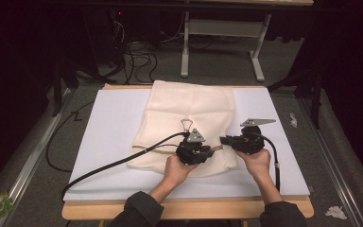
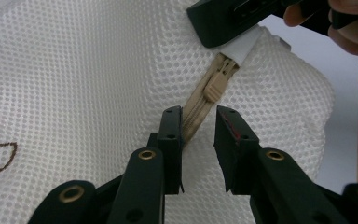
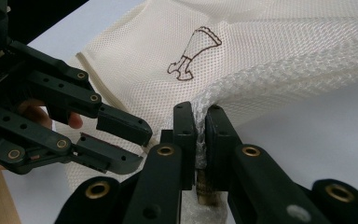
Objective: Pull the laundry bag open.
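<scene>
The cream mesh bag (image 1: 189, 127) lies mid-tabletop (image 1: 108, 156), no readable lettering. At its 5 o'clock edge, the right tool (image 3: 200, 135) pinches the mesh; the left tool (image 2: 199, 135), spread, straddles the zipper (image 2: 205, 105).

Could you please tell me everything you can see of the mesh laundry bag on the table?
The mesh laundry bag is cream netting with a small brown outline drawing, lying flat on the white table cover. A beige zipper runs along its near edge, slider close to the end. The right gripper pinches that corner; the left gripper straddles the zipper tape, jaws apart.
</scene>
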`<action>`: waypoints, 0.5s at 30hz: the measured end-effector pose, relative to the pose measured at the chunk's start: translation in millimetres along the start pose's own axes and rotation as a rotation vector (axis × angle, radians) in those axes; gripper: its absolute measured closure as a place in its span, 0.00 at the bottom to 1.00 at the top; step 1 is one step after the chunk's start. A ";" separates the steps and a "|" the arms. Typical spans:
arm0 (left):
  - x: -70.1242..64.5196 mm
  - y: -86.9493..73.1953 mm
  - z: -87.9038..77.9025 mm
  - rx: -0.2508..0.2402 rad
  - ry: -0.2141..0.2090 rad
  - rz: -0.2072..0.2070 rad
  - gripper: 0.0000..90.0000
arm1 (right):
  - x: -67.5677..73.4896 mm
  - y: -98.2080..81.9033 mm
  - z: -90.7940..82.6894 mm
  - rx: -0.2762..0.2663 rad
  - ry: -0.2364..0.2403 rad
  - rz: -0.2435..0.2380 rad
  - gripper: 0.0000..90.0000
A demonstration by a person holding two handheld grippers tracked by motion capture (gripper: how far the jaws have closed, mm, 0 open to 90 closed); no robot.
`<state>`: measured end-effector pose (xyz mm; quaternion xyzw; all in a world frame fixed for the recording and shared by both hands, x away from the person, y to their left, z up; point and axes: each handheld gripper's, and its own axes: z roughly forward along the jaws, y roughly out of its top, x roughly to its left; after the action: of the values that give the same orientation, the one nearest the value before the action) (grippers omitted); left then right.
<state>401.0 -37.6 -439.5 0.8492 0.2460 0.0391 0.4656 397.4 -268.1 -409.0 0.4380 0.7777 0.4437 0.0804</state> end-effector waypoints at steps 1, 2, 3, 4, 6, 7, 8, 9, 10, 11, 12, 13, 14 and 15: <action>-0.2 0.6 0.2 -0.001 -0.003 0.000 0.80 | -0.1 0.1 0.1 0.000 0.000 -0.003 0.95; -0.2 0.6 0.2 -0.001 -0.003 0.000 0.81 | -0.1 0.1 0.1 0.000 0.000 -0.003 0.95; -0.7 0.9 0.8 -0.006 -0.006 -0.002 0.81 | 0.3 0.4 0.1 0.001 -0.001 -0.002 0.95; -0.7 0.9 0.8 -0.006 -0.006 -0.002 0.81 | 0.3 0.5 0.3 0.001 0.000 -0.003 0.95; -1.6 1.1 1.8 -0.006 -0.013 -0.006 0.81 | 0.6 0.6 0.3 0.001 0.000 0.000 0.95; -2.1 1.3 2.5 -0.005 -0.017 -0.004 0.81 | 1.0 0.5 0.2 0.002 0.001 0.002 0.95; -2.8 2.0 3.0 0.000 -0.023 -0.003 0.81 | 1.0 0.5 0.2 0.002 0.001 0.002 0.95; -4.6 3.4 3.3 0.001 -0.021 0.009 0.80 | 1.4 0.3 0.6 -0.001 0.004 0.001 0.95; -4.6 3.4 3.3 0.001 -0.021 0.009 0.80 | 1.4 0.3 0.6 -0.001 0.004 0.001 0.95; -4.5 4.5 3.2 -0.008 -0.027 0.000 0.80 | 2.0 0.4 1.5 -0.002 0.008 -0.002 0.95; -4.3 4.8 3.5 -0.012 -0.028 -0.006 0.80 | 2.5 0.6 2.0 -0.001 0.010 -0.001 0.95; -4.4 5.0 3.9 -0.014 -0.030 -0.007 0.80 | 2.6 0.7 2.5 -0.001 0.010 -0.006 0.95; -4.6 4.9 4.5 -0.015 -0.030 -0.007 0.80 | 3.0 0.8 2.9 0.000 0.012 -0.006 0.95; -4.8 4.8 5.1 -0.015 -0.029 -0.008 0.80 | 3.1 0.8 3.3 -0.001 0.013 -0.008 0.95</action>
<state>400.1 -45.8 -437.7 0.8452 0.2423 0.0267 0.4756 397.7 -263.5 -409.6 0.4320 0.7797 0.4465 0.0773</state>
